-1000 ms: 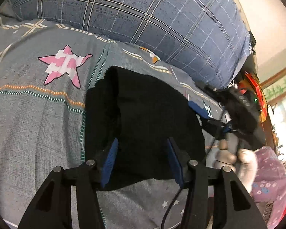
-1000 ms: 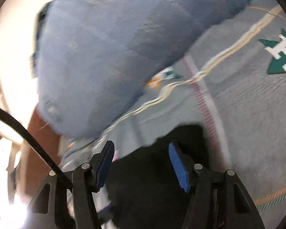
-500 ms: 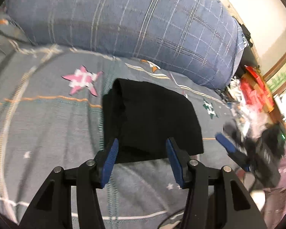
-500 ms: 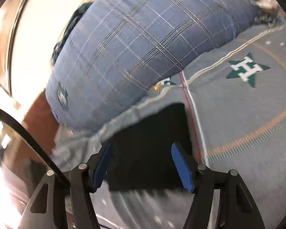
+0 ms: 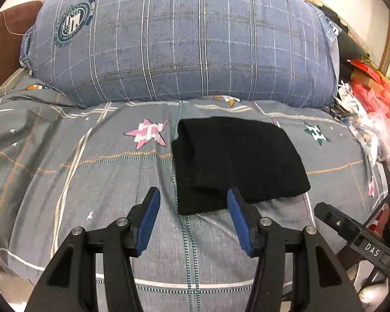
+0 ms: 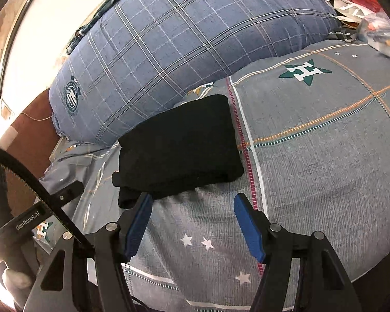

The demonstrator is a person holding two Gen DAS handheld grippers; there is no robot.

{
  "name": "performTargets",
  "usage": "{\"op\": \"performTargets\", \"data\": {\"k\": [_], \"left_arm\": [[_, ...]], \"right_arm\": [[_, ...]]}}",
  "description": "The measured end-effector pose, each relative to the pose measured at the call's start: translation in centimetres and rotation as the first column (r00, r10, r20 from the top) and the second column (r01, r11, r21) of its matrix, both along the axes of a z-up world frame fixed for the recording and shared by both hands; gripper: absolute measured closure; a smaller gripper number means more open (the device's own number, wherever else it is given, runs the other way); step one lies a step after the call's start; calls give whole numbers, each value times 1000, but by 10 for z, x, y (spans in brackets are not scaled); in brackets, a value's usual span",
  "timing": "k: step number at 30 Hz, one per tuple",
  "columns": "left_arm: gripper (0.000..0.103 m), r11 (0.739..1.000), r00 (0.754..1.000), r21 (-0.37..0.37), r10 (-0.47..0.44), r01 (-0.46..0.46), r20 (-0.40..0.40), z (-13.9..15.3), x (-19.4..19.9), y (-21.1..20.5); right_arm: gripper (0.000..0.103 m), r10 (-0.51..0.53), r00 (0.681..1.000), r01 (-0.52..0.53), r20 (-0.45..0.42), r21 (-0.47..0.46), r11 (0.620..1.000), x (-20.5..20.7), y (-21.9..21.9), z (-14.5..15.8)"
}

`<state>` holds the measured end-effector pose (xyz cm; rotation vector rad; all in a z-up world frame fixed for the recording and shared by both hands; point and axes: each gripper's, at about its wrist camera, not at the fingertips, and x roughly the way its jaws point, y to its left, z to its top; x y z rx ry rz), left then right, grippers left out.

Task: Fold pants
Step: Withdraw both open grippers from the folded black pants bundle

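Observation:
The black pants [image 5: 236, 161] lie folded into a compact rectangle on the grey patterned bedspread [image 5: 91, 182], just in front of the pillow. They also show in the right wrist view [image 6: 179, 148], with a small lower layer sticking out at the near left corner. My left gripper [image 5: 192, 218] is open and empty, hovering just short of the pants' near edge. My right gripper [image 6: 192, 221] is open and empty, also just short of the near edge. Part of the right gripper's body [image 5: 356, 236] shows at the right of the left wrist view.
A large blue plaid pillow [image 5: 184, 41] lies behind the pants. Red packets and plastic bags [image 5: 371, 104] are piled at the right of the bed. A brown headboard [image 6: 28, 135] stands at the left. The bedspread's front edge [image 5: 169, 286] is close below the grippers.
Both grippers have pulled back and up from the pants, open and empty. The folded pants stay flat on the bed. The right gripper has left the pants' right side.

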<state>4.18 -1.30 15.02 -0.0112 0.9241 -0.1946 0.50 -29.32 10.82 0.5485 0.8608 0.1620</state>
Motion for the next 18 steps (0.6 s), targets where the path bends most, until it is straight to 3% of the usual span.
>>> {"op": "performTargets", "data": {"k": [11, 18], "left_arm": [[49, 996, 1000, 88, 23, -25, 17, -5, 4, -8], [46, 995, 1000, 95, 16, -18, 22, -10, 10, -10]], "right_arm": [[33, 18, 999, -18, -38, -6, 1000, 8, 8, -15], [33, 34, 998, -35, -58, -17, 999, 19, 13, -23]]}}
